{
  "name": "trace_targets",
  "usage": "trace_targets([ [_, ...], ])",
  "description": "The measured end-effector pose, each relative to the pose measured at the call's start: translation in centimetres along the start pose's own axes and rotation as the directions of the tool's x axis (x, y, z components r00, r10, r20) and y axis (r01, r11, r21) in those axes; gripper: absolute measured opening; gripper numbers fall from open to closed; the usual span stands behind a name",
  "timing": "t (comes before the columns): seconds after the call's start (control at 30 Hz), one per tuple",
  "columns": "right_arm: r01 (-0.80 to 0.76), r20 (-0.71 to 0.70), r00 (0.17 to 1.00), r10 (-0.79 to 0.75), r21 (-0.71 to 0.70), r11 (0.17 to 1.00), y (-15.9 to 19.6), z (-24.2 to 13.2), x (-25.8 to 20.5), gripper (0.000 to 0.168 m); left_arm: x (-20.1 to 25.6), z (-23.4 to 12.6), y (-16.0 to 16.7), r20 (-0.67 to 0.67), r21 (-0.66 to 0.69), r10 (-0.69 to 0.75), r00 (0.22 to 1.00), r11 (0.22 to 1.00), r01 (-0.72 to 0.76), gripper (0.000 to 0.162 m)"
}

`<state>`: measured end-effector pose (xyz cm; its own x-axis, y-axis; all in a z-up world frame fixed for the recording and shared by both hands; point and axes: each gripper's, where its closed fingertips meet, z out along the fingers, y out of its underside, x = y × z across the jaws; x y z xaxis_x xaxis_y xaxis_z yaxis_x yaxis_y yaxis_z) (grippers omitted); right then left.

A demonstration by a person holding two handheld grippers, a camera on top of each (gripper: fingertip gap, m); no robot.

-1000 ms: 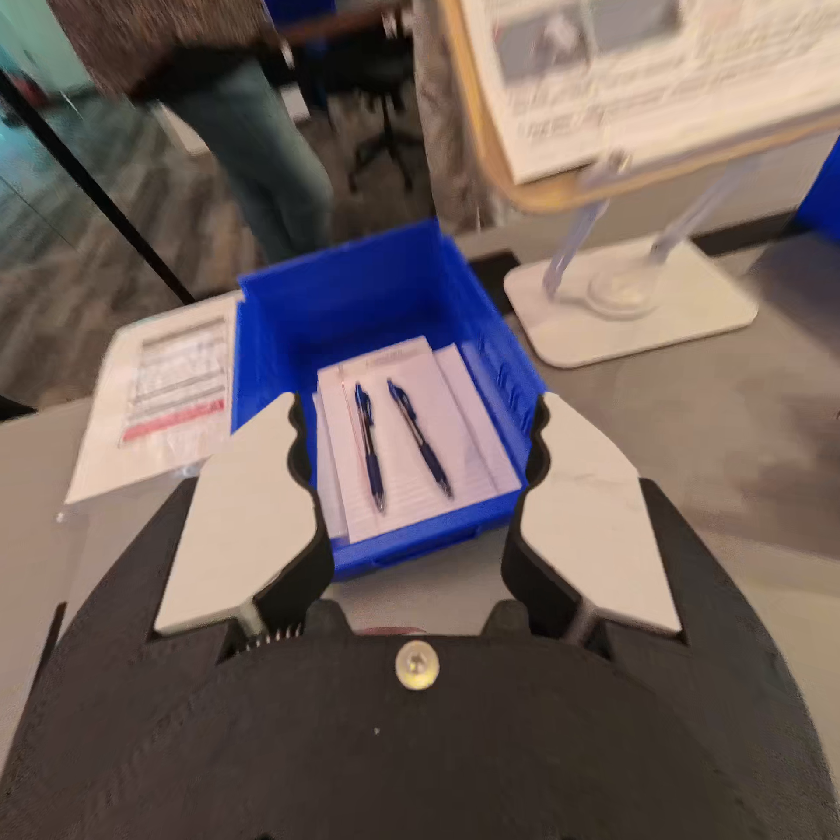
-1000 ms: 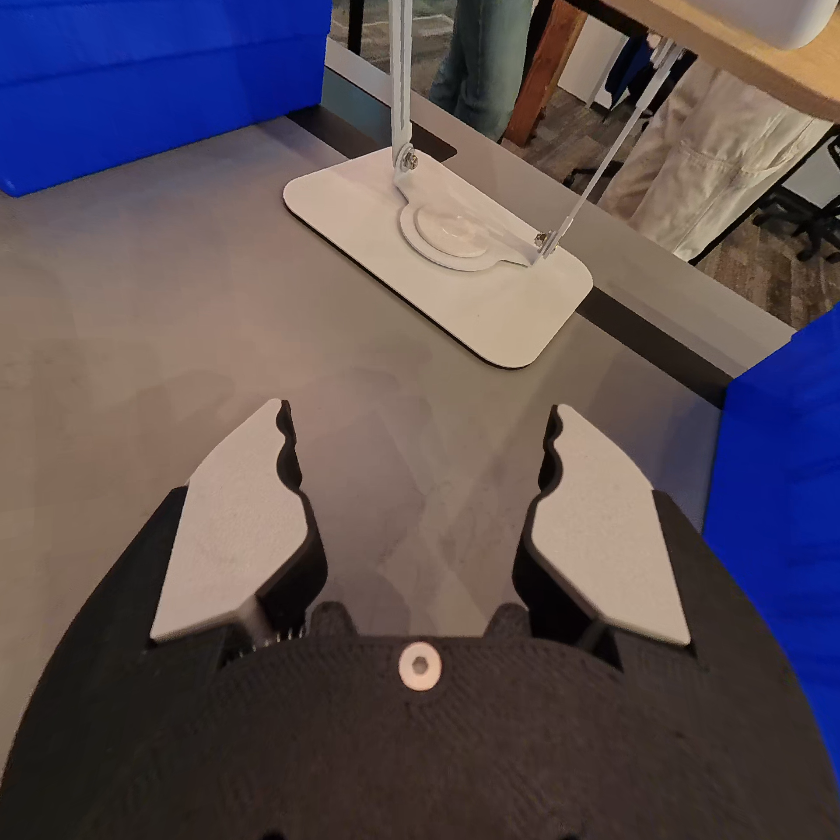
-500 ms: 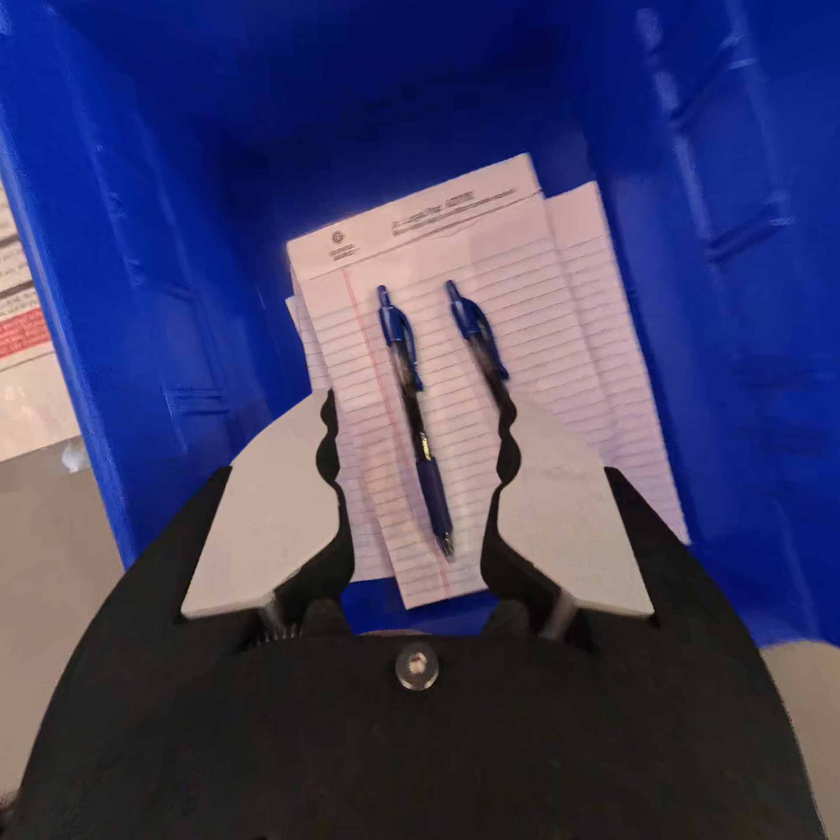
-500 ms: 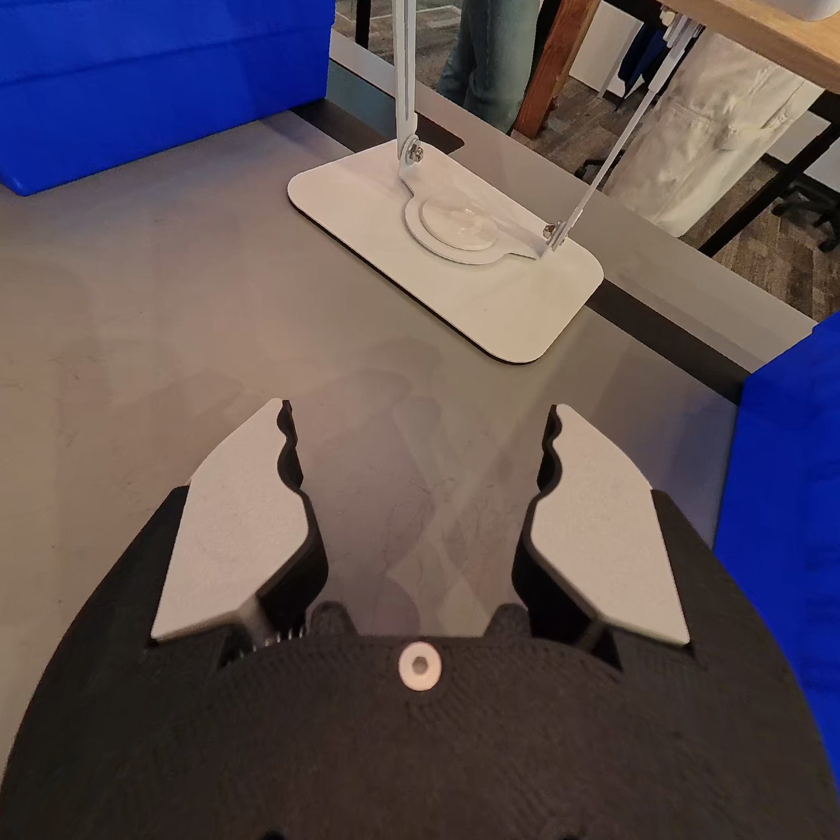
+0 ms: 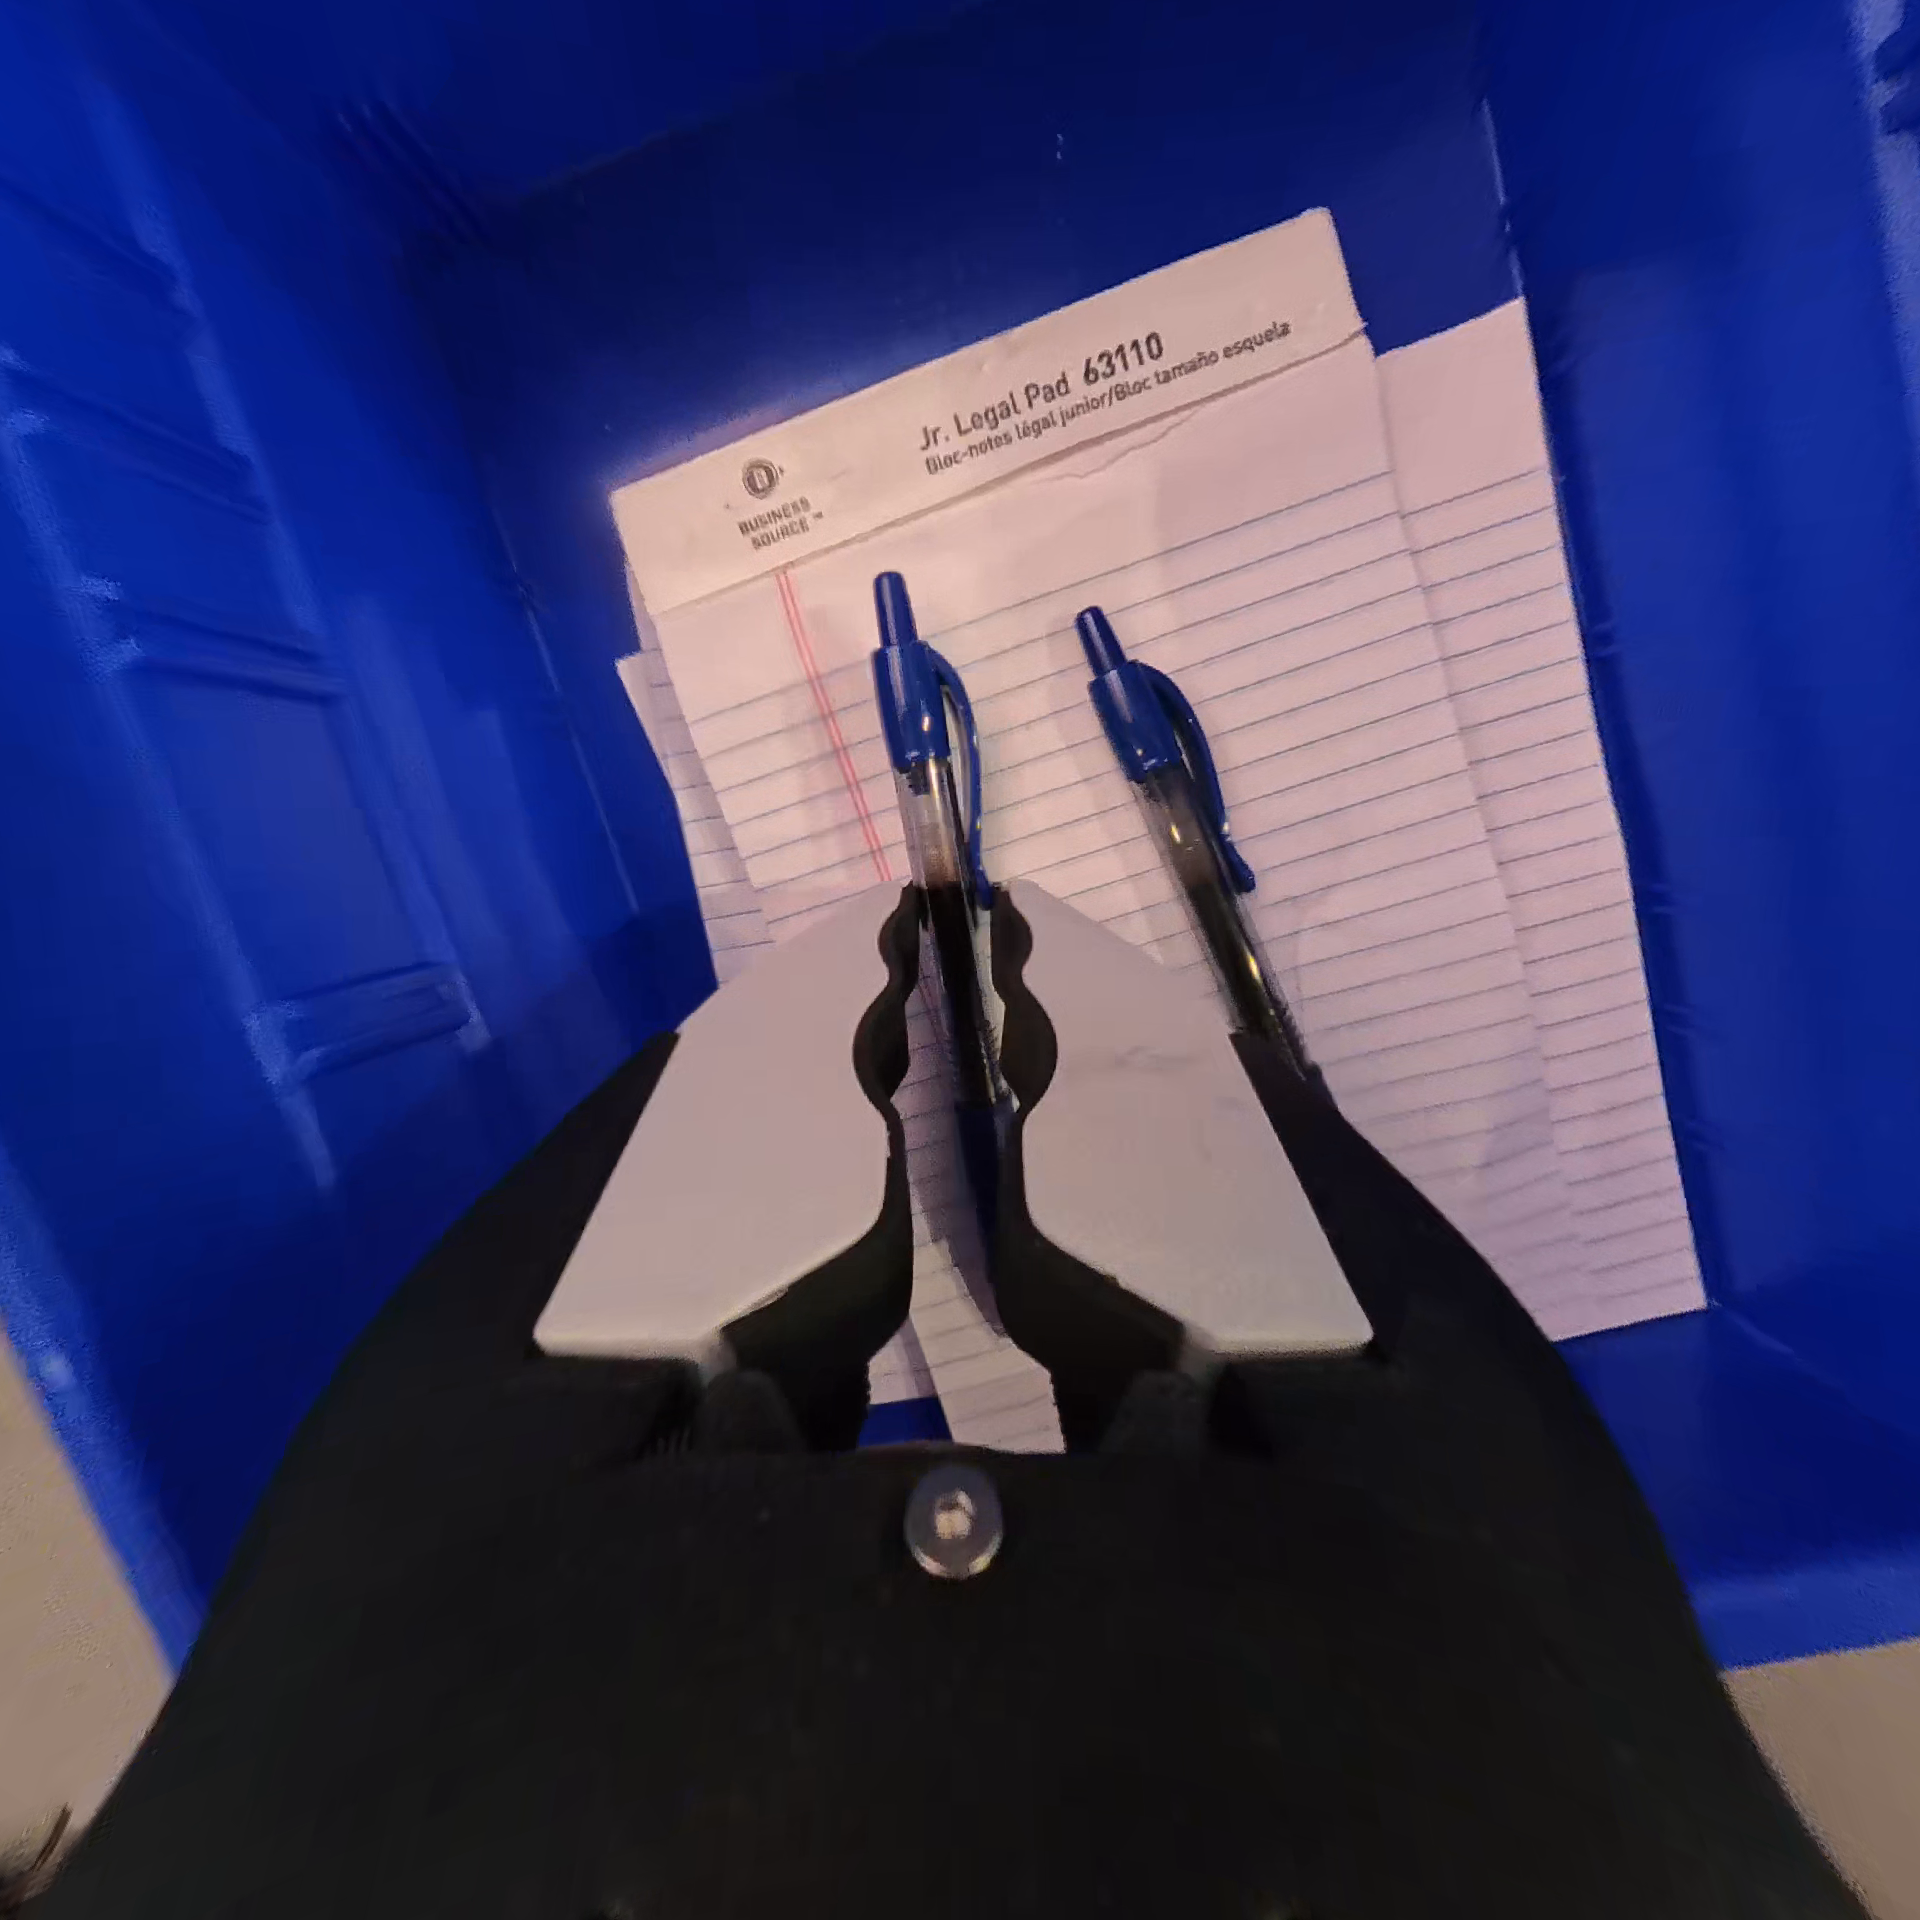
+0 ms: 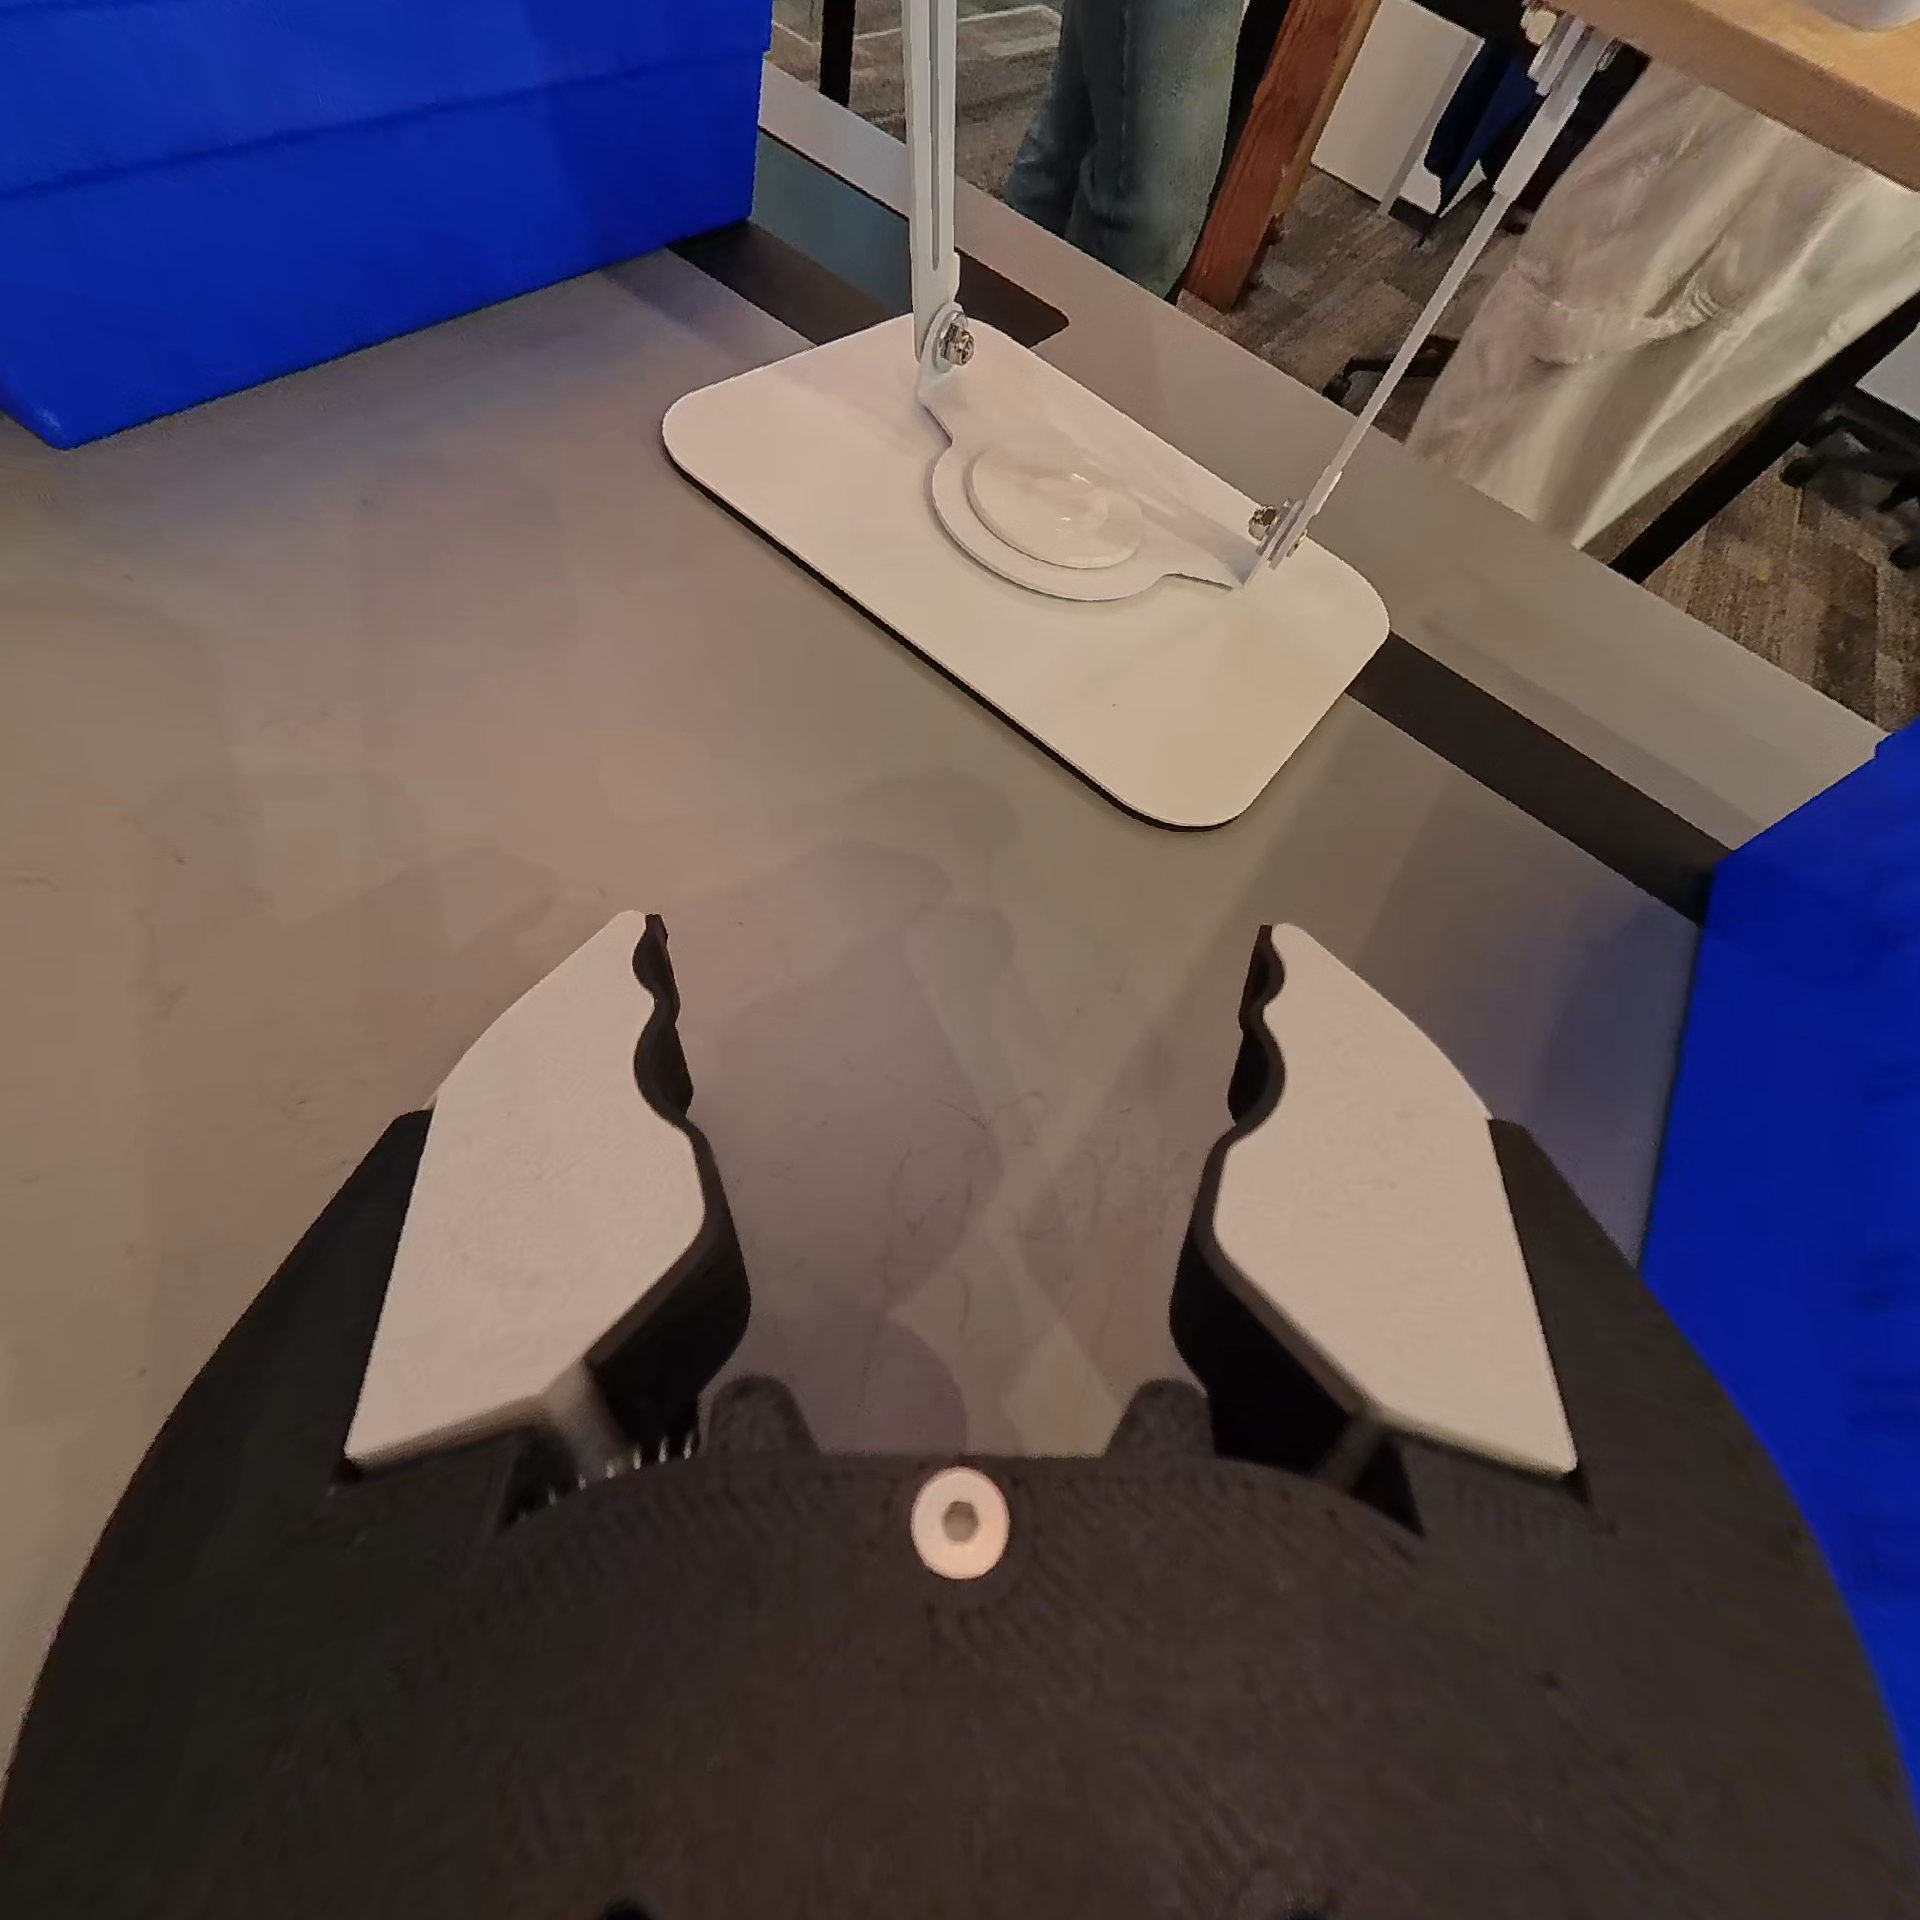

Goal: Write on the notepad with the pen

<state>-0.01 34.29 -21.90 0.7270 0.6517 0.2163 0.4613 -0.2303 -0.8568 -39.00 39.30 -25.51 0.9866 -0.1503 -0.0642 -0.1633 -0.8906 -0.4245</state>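
Observation:
In the left wrist view a white lined notepad (image 5: 1195, 665) lies on the floor of a blue bin (image 5: 312, 727), on top of other pads. Two blue pens lie on it side by side. My left gripper (image 5: 951, 899) is down in the bin and shut on the left pen (image 5: 914, 717), gripping its clear barrel near the middle. The right pen (image 5: 1174, 790) lies free just to its right. My right gripper (image 6: 956, 935) is open and empty above the bare grey table (image 6: 364, 779).
A white stand base (image 6: 1091, 644) with two thin struts stands on the table ahead of the right gripper. Blue bins sit at far left (image 6: 364, 187) and right (image 6: 1818, 1039). People's legs (image 6: 1122, 125) stand beyond the table edge. Spacing between my two grippers at the tips: around 40 cm.
My left gripper moved forward and down into the bin, then closed its jaws on the left pen. The right gripper stayed open and nearly still.

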Motion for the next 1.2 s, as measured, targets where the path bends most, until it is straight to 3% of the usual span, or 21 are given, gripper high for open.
trace_targets([
  [0.03, 0.0, 0.0, 1.0, 0.0, 0.002, 1.0, 0.0, 0.0, 0.0, 0.104, 0.0, -0.6, -0.4, -0.002, 0.034, -0.002, 1.0, 0.999, 0.002, 0.013],
  [0.17, -0.002, 0.006, 1.0, 0.002, 0.023, 1.0, -0.4, -0.2, -0.1, 0.102, 0.0, -5.5, -2.5, -0.009, 0.239, -0.014, 1.0, 0.971, 0.016, 0.013],
  [0.3, -0.008, 0.055, 0.999, 0.003, 0.088, 0.996, -2.1, -1.0, -1.2, 0.097, 4.1, -12.6, -4.3, -0.2, 0.478, 0.029, 0.979, 0.875, 0.072, 0.013],
  [0.4, -0.063, 0.172, 0.985, 0.034, 0.168, 0.984, -4.5, -1.9, -3.6, 0.087, 8.4, -16.1, -4.7, -0.319, 0.588, 0.132, 0.938, 0.804, 0.086, 0.012],
  [0.47, -0.136, 0.28, 0.957, 0.072, 0.216, 0.967, -6.8, -2.7, -5.5, 0.085, 11.8, -18.1, -4.9, -0.438, 0.655, 0.22, 0.872, 0.742, 0.142, 0.012],
  [0.6, -0.251, 0.486, 0.867, 0.112, 0.231, 0.94, -10.3, -3.9, -9.3, 0.069, 17.1, -19.6, -4.7, -0.61, 0.671, 0.315, 0.727, 0.693, 0.263, 0.012],
  [0.7, -0.329, 0.566, 0.806, 0.173, 0.185, 0.926, -11.7, -3.5, -10.8, 0.077, 20.6, -19.4, -4.4, -0.666, 0.664, 0.366, 0.65, 0.689, 0.292, 0.013],
  [0.8, -0.347, 0.578, 0.793, 0.192, 0.169, 0.923, -12.5, -2.6, -11.1, 0.074, 23.0, -19.0, -4.1, -0.7, 0.654, 0.395, 0.595, 0.689, 0.311, 0.012],
  [0.83, -0.339, 0.571, 0.799, 0.191, 0.164, 0.927, -12.6, -2.3, -11.1, 0.074, 23.5, -18.9, -4.0, -0.705, 0.651, 0.399, 0.587, 0.693, 0.31, 0.012],
  [0.97, -0.316, 0.549, 0.815, 0.189, 0.147, 0.937, -12.1, -2.0, -10.7, 0.077, 21.0, -17.5, -3.9, -0.612, 0.646, 0.35, 0.709, 0.738, 0.194, 0.012],
  [1.0, -0.317, 0.548, 0.815, 0.19, 0.147, 0.937, -11.7, -2.2, -10.6, 0.077, 20.3, -18.1, -4.0, -0.652, 0.621, 0.336, 0.68, 0.751, 0.224, 0.013],
  [1.07, -0.362, 0.575, 0.787, 0.223, 0.138, 0.922, -11.3, -2.6, -10.5, 0.075, 18.9, -20.4, -5.0, -0.714, 0.628, 0.323, 0.621, 0.687, 0.365, 0.012],
  [1.2, -0.462, 0.668, 0.697, 0.263, 0.137, 0.876, -12.1, -4.0, -11.2, 0.074, 23.8, -21.0, -3.4, -0.749, 0.627, 0.426, 0.508, 0.703, 0.335, 0.012],
])
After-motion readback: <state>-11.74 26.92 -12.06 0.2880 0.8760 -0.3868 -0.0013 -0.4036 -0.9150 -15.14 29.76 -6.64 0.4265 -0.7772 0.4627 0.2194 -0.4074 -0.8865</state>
